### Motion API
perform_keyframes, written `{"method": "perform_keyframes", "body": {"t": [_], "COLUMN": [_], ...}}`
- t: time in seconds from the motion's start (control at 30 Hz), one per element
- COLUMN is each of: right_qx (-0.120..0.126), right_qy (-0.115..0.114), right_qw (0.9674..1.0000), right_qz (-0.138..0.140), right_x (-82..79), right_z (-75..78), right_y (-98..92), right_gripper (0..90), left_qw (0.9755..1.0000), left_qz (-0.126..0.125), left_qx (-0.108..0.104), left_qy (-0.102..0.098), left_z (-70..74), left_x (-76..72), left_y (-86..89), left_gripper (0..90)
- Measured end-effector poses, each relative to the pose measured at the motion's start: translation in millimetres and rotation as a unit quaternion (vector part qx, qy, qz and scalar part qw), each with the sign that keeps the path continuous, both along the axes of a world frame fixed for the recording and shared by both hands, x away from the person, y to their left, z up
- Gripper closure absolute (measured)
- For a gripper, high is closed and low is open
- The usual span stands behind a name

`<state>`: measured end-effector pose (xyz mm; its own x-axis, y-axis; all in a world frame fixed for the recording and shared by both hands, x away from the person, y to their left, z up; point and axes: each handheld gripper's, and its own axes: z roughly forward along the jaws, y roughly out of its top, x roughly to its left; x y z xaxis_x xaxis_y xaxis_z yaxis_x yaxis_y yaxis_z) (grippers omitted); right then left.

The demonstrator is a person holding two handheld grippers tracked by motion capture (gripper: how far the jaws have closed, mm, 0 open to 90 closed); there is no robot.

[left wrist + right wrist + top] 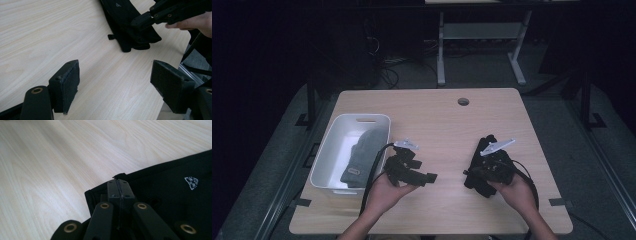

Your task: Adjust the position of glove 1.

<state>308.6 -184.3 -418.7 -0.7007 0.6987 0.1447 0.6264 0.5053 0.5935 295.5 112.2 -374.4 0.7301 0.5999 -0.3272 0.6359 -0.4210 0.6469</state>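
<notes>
Centrally, a wooden table (pixel 437 120) is seen. At its left, a white bin (pixel 334 145) holds a grey glove (pixel 362 157). Right of centre lies a black glove (pixel 484 167), its edge pinched by the clenched right gripper (pixel 120 187). The left gripper (pixel 113 85) is held released, empty.

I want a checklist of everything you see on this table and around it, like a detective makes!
Surface: light wooden table, with a round hole near its far edge.
Job's things: black glove flat on the table; grey glove lying in the white bin.
Clutter: nothing seen.
Grippers: right gripper shut on the black glove's edge; left gripper open, nothing between its jaws.
Cables: a black cable trails from the left gripper; tangled cables on the floor behind the table.
Surroundings: dark room, white desk legs behind.
</notes>
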Motion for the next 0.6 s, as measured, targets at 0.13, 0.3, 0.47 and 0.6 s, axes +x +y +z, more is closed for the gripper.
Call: {"method": "perform_keyframes", "body": {"t": [0.13, 0.3, 0.47, 0.6], "right_qx": [0.005, 0.029, 0.026, 0.033], "right_qy": [0.009, 0.01, -0.007, -0.01], "right_qw": [0.9999, 0.9989, 0.9973, 0.9959], "right_qz": [-0.003, -0.036, -0.069, -0.084], "right_x": [3.5, 5.0, 7.3, 10.8], "right_z": [-7.6, -6.5, -3.7, -4.1], "right_y": [1.8, -13.3, -34.6, -47.2], "right_gripper": [78.5, 54.7, 46.0, 41.2], "left_qw": [1.0, 0.9999, 0.9998, 0.9998], "left_qz": [-0.006, -0.011, -0.016, -0.016], "left_qx": [0.002, 0.002, 0.003, 0.001], "left_qy": [0.002, 0.005, 0.007, 0.015], "left_z": [-1.9, -6.2, -10.3, -16.5], "left_x": [0.5, 2.7, 5.6, 11.2], "left_y": [-4.2, -14.3, -25.6, -38.4], "left_gripper": [23.2, 23.3, 24.0, 24.3]}}
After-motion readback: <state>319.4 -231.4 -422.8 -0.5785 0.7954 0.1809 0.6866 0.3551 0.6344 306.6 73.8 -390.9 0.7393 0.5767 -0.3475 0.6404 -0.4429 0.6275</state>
